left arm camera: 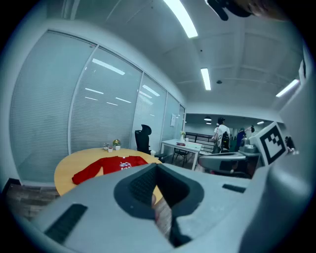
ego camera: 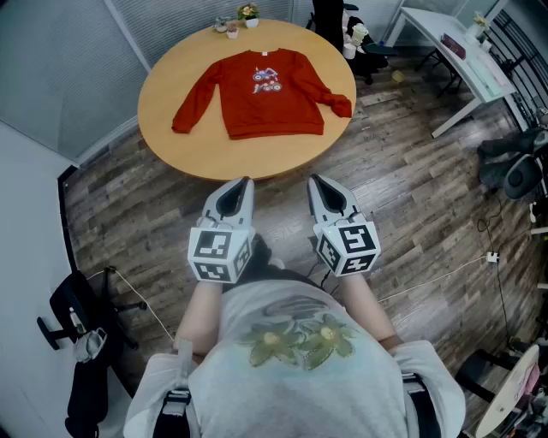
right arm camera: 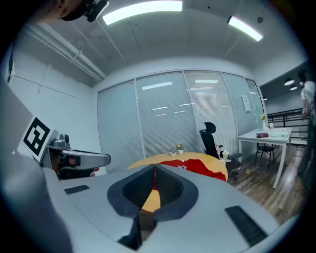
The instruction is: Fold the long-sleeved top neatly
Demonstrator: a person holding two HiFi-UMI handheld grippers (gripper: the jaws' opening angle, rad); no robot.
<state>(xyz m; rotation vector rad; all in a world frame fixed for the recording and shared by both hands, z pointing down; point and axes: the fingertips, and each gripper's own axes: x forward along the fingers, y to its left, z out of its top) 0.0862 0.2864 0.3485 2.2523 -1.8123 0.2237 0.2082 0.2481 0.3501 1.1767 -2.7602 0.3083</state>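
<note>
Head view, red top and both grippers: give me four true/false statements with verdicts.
1. The red top lies spread out on the round table. True.
2. The left gripper is clamped on a sleeve. False: its jaws are shut on nothing, and it is held short of the table.
3. The right gripper is shut and empty. True.
4. The potted plants stand on the top. False: they stand at the table's far edge, apart from the top.
</note>
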